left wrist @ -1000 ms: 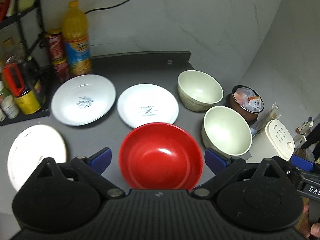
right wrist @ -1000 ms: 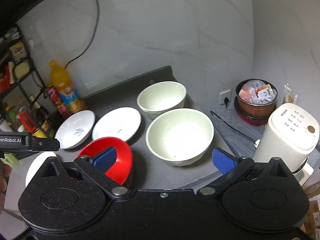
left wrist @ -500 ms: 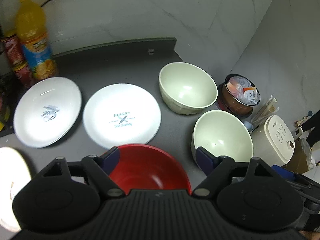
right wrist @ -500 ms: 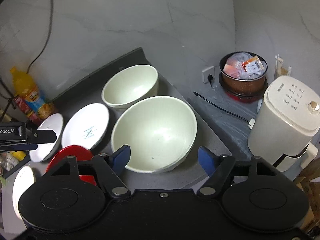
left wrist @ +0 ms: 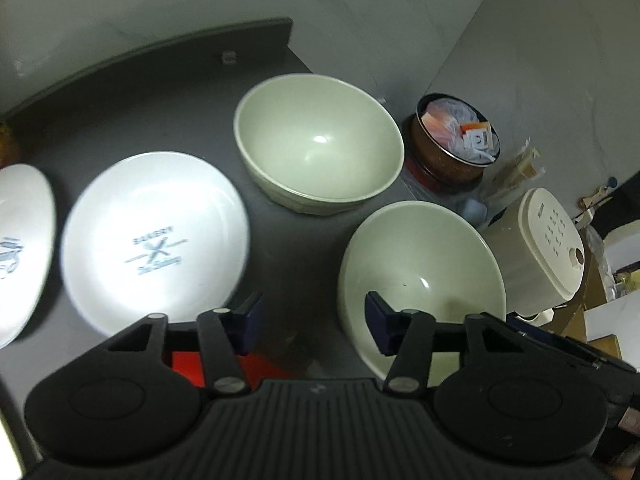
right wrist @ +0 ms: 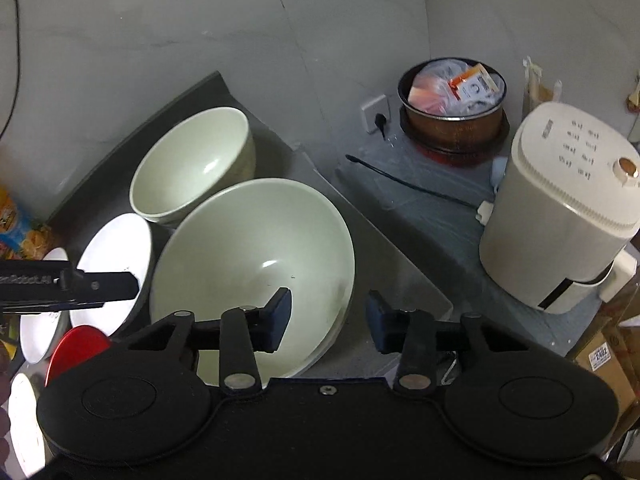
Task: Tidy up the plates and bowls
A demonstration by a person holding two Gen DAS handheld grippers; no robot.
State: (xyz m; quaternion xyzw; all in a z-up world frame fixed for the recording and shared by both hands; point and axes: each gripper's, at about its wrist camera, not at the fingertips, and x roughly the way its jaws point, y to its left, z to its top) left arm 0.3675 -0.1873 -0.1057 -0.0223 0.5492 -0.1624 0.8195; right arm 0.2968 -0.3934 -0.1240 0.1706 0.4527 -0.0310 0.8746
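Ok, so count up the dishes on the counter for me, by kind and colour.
Pale green bowls: 2
Red bowl: 1
White plates: 3
Total: 6

We have moved our left gripper forward over the red bowl, so now only a small bit of red shows at 6 o'clock, and the orange bottle has slid out of its view. Our right gripper has come in on the near pale bowl, and its jaws have closed in some. One finger now sits inside the bowl and one outside its rim, at 5 o'clock.
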